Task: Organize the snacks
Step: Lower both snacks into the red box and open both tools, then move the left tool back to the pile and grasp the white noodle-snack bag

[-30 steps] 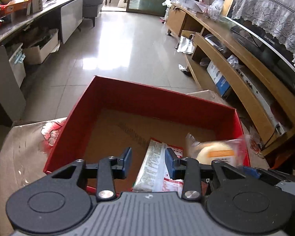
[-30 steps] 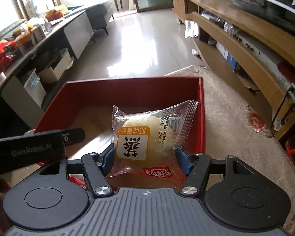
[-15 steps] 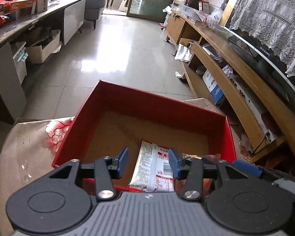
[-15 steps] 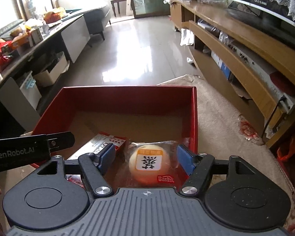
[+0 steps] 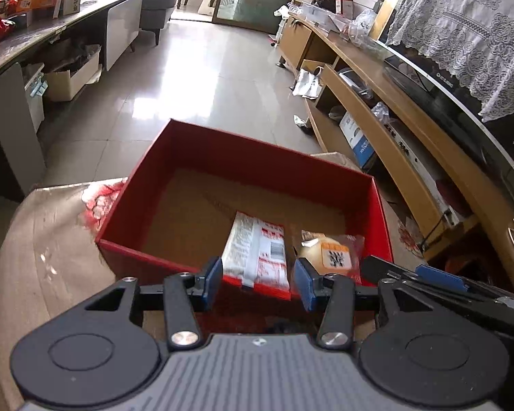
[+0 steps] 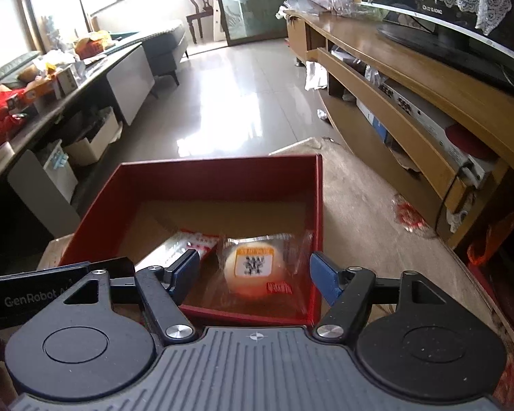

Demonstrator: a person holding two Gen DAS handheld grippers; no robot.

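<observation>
A red box [image 5: 250, 150] [image 6: 219, 174] stands on a cloth-covered surface. In it lie a white and red snack packet [image 5: 257, 250] [image 6: 185, 243] and a wrapped round yellow cake [image 5: 332, 253] [image 6: 255, 267], near the box's near right corner. My left gripper [image 5: 258, 279] is open and empty, just short of the box's near wall. My right gripper [image 6: 255, 275] is open, its fingers on either side of the cake but apart from it. The right gripper also shows in the left wrist view [image 5: 438, 277].
A long wooden TV cabinet [image 6: 411, 78] with a television [image 6: 462, 34] runs along the right. A dark counter [image 5: 34, 34] cluttered with packets runs along the left. Shiny tiled floor [image 5: 205, 68] lies beyond the box. A red bag [image 6: 490, 246] sits at the right.
My right gripper opened and let go of the cake, which now lies in the box. Both grippers have drawn back toward me from the box.
</observation>
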